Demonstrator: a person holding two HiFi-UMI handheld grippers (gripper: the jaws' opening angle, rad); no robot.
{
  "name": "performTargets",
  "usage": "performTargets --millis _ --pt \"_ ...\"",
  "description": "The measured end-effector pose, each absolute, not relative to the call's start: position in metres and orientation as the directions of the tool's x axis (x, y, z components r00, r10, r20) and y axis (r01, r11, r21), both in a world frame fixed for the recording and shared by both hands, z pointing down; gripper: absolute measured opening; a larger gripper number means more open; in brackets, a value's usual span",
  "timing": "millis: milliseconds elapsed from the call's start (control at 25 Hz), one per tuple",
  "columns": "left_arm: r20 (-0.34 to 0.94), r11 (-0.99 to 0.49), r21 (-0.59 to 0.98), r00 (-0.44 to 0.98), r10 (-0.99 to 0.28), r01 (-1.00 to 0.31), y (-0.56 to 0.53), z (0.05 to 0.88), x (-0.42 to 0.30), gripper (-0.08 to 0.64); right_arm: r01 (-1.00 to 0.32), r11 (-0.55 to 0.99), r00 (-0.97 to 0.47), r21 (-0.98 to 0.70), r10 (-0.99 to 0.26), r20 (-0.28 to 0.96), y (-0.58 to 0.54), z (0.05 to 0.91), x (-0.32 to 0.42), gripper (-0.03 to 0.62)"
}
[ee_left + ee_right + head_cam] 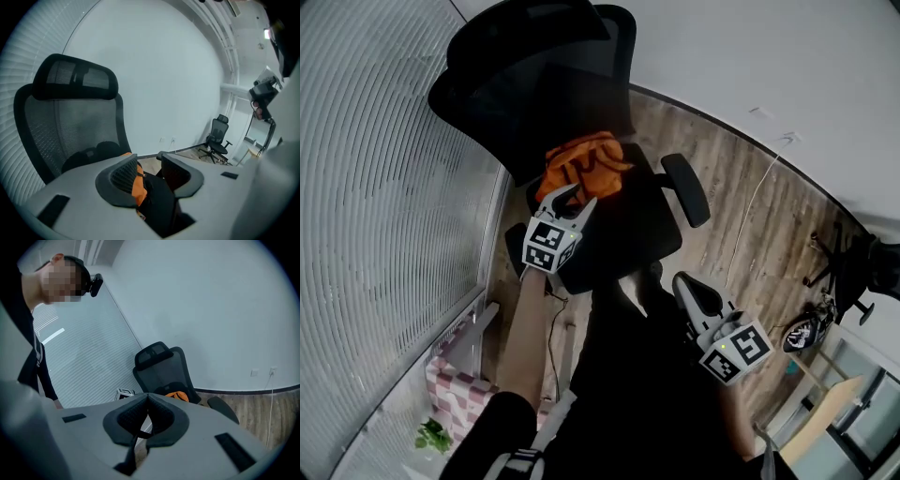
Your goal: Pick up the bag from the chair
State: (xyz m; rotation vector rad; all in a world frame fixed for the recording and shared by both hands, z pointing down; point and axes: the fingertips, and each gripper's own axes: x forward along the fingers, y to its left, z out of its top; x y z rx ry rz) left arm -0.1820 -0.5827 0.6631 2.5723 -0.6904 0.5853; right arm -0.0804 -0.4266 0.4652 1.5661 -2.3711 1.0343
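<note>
An orange bag (pixel 586 164) with black straps lies on the seat of a black mesh office chair (pixel 534 80), against the backrest. My left gripper (pixel 571 200) is open, its tips right at the bag's near edge. In the left gripper view the orange bag (pixel 138 185) shows low between the spread jaws of the left gripper (pixel 149 165), with the chair back (pixel 70 117) behind. My right gripper (pixel 682 279) hangs lower right, off the chair, jaws together. In the right gripper view the right gripper (pixel 147 398) is shut on nothing, and the bag (pixel 178 395) and chair (pixel 161 366) lie beyond.
Window blinds (pixel 375 187) run along the left, close to the chair. The chair's right armrest (pixel 686 187) sticks out over the wood floor (pixel 741 197). A white cable (pixel 752 214) trails there. A second office chair (pixel 218 136) stands by the far wall. A pink checked item (pixel 450 389) sits lower left.
</note>
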Motion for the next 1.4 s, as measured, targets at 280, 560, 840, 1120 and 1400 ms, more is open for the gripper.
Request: performTargets --millis 280,560,840,1120,1400 --pt "0.562 -0.83 0.242 0.77 -0.303 -0.503 -0.604 0.714 -0.173 0.222 -0.86 0.19 -0.433 -0.473 -0.762 0.482 -0.432 0.478 -0.079 0.02" --pt "0.624 -0.872 0.164 0.733 -0.271 -0.462 -0.627 0.752 -0.165 0.265 -0.86 0.169 -0.43 -0.481 -0.748 0.506 -0.435 0.492 -0.08 0.02" --pt "0.702 -0.913 0.065 0.668 -0.245 -0.403 -0.636 0.786 -0.154 0.267 -0.865 0.136 -0.415 -0.484 -0.735 0.536 -0.427 0.505 -0.076 0.02" --pt "0.706 -0.883 0.055 0.644 -0.295 -0.465 -0.644 0.793 -0.156 0.077 -0.87 0.102 -0.389 -0.482 -0.743 0.545 -0.418 0.508 -0.065 0.02" --pt "0.7 -0.877 0.078 0.653 -0.29 -0.474 -0.636 0.784 -0.157 0.043 -0.865 0.107 -0.388 -0.49 -0.761 0.52 -0.415 0.502 -0.063 0.02"
